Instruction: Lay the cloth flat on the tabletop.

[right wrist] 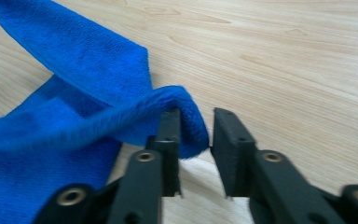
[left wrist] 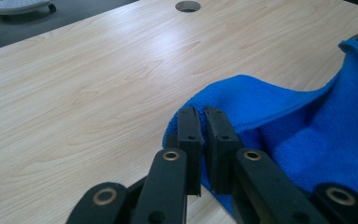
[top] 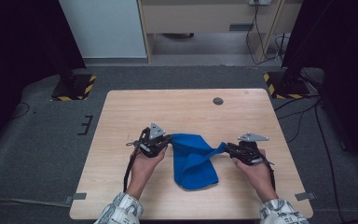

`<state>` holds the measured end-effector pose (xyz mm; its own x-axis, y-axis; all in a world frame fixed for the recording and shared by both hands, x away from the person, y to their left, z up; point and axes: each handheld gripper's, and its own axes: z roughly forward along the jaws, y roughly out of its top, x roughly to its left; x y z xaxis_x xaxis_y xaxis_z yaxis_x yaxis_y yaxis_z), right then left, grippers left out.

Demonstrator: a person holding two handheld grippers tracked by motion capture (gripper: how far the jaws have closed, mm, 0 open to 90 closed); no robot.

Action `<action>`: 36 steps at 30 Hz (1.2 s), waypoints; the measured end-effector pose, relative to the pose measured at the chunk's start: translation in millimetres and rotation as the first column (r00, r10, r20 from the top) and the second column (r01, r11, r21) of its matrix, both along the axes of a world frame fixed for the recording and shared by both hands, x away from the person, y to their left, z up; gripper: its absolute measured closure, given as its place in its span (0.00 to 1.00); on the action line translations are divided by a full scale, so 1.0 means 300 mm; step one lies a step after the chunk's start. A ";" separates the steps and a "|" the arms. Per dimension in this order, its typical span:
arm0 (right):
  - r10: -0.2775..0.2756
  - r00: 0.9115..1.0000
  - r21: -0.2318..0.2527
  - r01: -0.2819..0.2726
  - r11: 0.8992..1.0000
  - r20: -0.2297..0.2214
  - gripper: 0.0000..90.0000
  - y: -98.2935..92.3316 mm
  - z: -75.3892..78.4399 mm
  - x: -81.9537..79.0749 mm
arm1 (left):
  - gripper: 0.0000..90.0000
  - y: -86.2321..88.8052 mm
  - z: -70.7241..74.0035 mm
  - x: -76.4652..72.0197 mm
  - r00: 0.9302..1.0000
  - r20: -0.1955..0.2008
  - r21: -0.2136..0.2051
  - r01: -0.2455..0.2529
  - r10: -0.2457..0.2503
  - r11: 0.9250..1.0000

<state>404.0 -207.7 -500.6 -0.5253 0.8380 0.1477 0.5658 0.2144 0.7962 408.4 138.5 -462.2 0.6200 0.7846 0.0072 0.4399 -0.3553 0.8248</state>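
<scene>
High view: a light wooden bench (top: 135, 196) stands on a grey carpeted floor (top: 42, 149), with dark curtains at both sides of the room.
Room behind the bench: a pale wall panel (top: 103, 28) and a wooden cabinet (top: 205, 18), with cables (top: 261, 32) hanging beside it.
Floor stands: two black bases with yellow-and-black striped edges, one (top: 74, 87) off the bench's far left corner, one (top: 286, 86) off its far right corner.
Bench surface: a round grommet hole (top: 218, 101) near the far edge; grey tape tabs (top: 76, 196) at the near corners.
Blue cloth (top: 192, 161): crumpled on the middle of the bench, between the two grippers, one corner drawn out to each side.
Left gripper (left wrist: 201, 122): clenched on the cloth's left corner, jaws nearly together with the fabric pinched between them; it sits left of the cloth's bulk.
Right gripper (right wrist: 195, 133): jaws apart, not pressing; the cloth's right corner lies folded over one jaw in the gap.
Hands: the left hand (top: 144, 163) and right hand (top: 256, 170) come in from the bench's near edge, in patterned sleeves.
In the way: the cloth is the one thing lying on the bench between the grippers.
</scene>
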 end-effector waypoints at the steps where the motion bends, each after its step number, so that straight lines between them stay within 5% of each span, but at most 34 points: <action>1: -0.002 1.000 -0.002 0.002 1.000 -0.001 0.72 0.003 0.003 -0.004 | 0.94 0.000 0.000 0.000 1.000 0.000 0.000 0.000 0.000 1.000; 5: -0.006 1.000 0.011 0.006 1.000 -0.013 0.61 0.003 0.020 -0.026 | 0.94 0.001 -0.003 -0.001 1.000 -0.002 0.003 -0.008 0.008 1.000; 17: -0.017 1.000 0.015 0.016 1.000 0.020 0.57 0.019 0.042 -0.069 | 0.94 0.001 -0.013 0.004 1.000 -0.009 0.005 -0.017 0.017 1.000; 36: -0.002 1.000 -0.081 -0.001 0.997 -0.028 0.52 0.065 -0.076 -0.110 | 0.94 0.028 -0.020 0.009 0.999 -0.007 -0.014 -0.048 0.047 0.999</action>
